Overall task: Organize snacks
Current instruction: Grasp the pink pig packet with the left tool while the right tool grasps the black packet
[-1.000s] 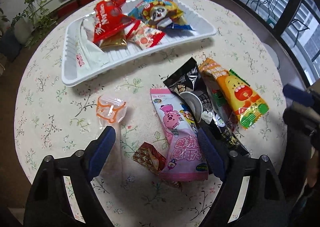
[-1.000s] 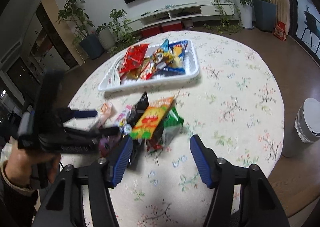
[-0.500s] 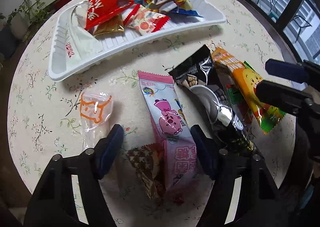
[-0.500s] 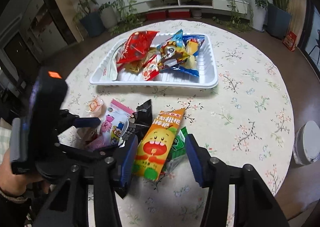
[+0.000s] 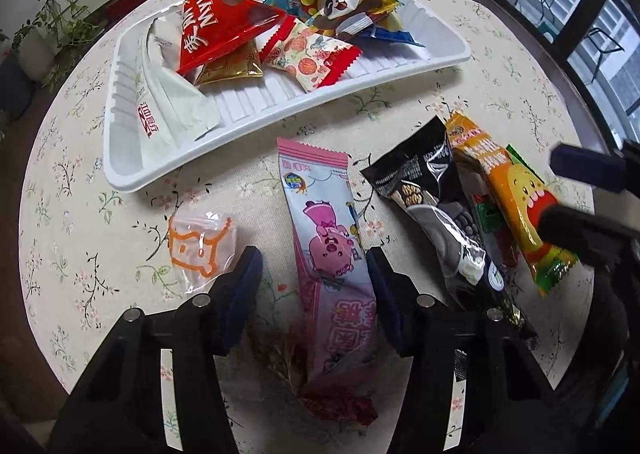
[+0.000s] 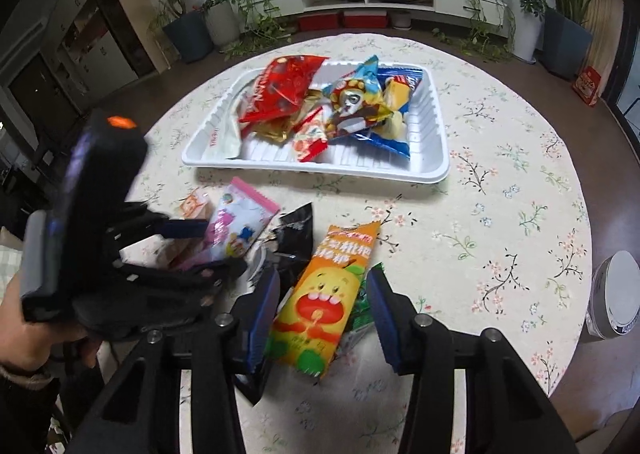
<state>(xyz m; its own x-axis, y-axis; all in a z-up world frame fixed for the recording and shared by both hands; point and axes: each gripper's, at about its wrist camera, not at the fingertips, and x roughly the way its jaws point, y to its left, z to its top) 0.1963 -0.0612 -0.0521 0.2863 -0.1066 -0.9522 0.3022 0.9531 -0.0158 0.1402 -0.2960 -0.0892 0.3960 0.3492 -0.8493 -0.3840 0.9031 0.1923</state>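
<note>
Left gripper [image 5: 314, 274] points steeply down at the round floral-cloth table [image 5: 500, 66], its jaws closing with the pink pig-print snack packet [image 5: 328, 250] between them; the right pad looks to touch the packet's edge, the left pad stands clear of it. Right gripper [image 6: 322, 294] is part-spread astride the orange cartoon-face snack packet [image 6: 324, 302], pads just beside its edges, not clearly pressing.

Six packets lie loose on the cloth: the pink one, the orange one, a black snack packet [image 5: 440, 210] between them, a green packet [image 6: 364, 306] under the orange, a clear orange-printed pouch [image 5: 198, 246] left of the pink, and a dark red wrapper [image 5: 340, 402] beneath it. One white plastic tray [image 5: 360, 94] beyond holds at least six packets.
</note>
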